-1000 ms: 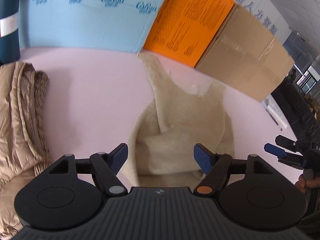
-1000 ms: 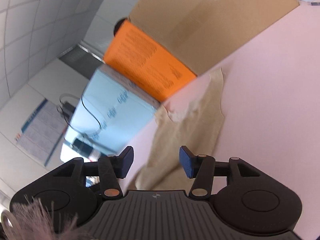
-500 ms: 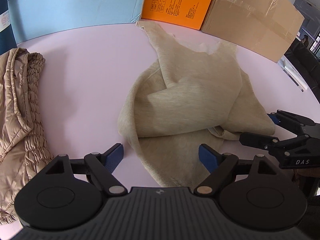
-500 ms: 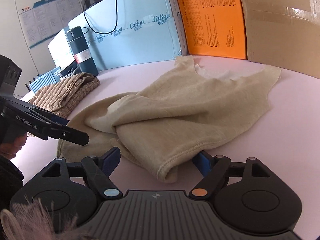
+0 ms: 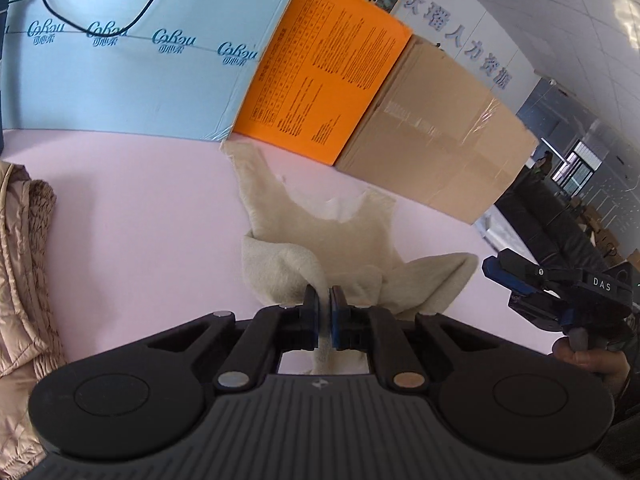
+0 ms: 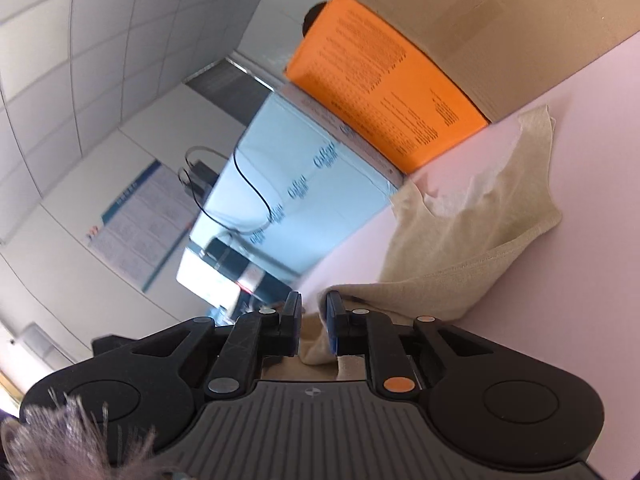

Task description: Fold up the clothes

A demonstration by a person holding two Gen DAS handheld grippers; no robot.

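A beige sleeveless knit top (image 5: 352, 248) lies on the pink table (image 5: 132, 200), its straps toward the boxes at the back. My left gripper (image 5: 324, 300) is shut on the top's near edge, and the cloth is bunched up and lifted at the pads. My right gripper (image 6: 312, 308) is shut on another part of the same top (image 6: 472, 240); cloth hangs between its pads. The right gripper also shows in the left wrist view (image 5: 560, 292), off to the right and level with the top.
A tan quilted jacket (image 5: 24, 280) lies at the table's left. A blue box (image 5: 132, 64), an orange box (image 5: 328, 76) and a cardboard box (image 5: 440, 136) line the back edge. A dark flask (image 6: 236, 264) stands at the far left.
Both grippers were open above the top; now each has closed on its near edge and lifted it. The hem has been pulled back over the body toward the straps.
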